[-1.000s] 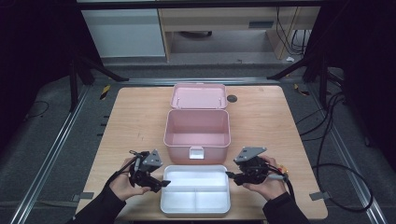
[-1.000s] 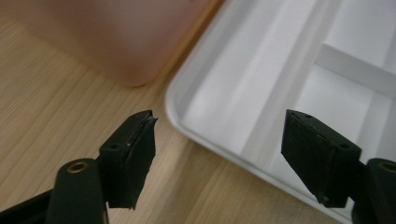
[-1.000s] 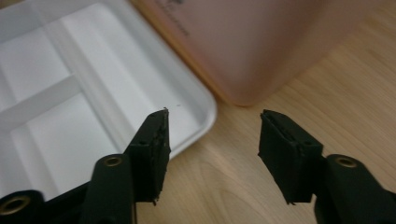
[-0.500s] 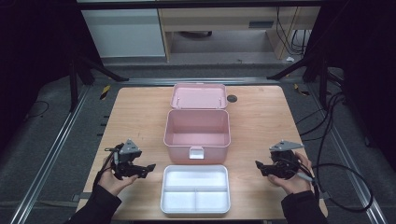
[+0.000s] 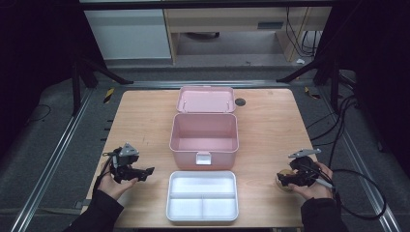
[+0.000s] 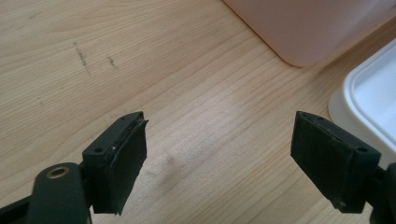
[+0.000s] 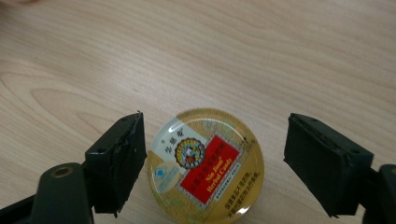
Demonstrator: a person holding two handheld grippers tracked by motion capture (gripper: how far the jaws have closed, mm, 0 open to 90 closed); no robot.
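A round gold candy tin (image 7: 205,163) with a red label lies flat on the wooden table, at the right front (image 5: 281,184). My right gripper (image 7: 215,140) is open, one jaw on each side of the tin, neither touching it. In the high view the right gripper (image 5: 283,179) points left, over the tin. My left gripper (image 6: 219,135) is open above bare wood, holding nothing. It sits at the left front (image 5: 145,171), pointing right toward the white tray (image 5: 202,212).
An open pink box (image 5: 204,145) stands mid-table, its lid (image 5: 205,100) lying behind it. The divided white tray sits in front of the box, and its corner (image 6: 369,98) shows beside the box corner (image 6: 308,28). A small black disc (image 5: 240,102) lies beside the lid.
Both grippers have moved outward from the tray's sides toward the table's left and right front. The right one now straddles the candy tin.
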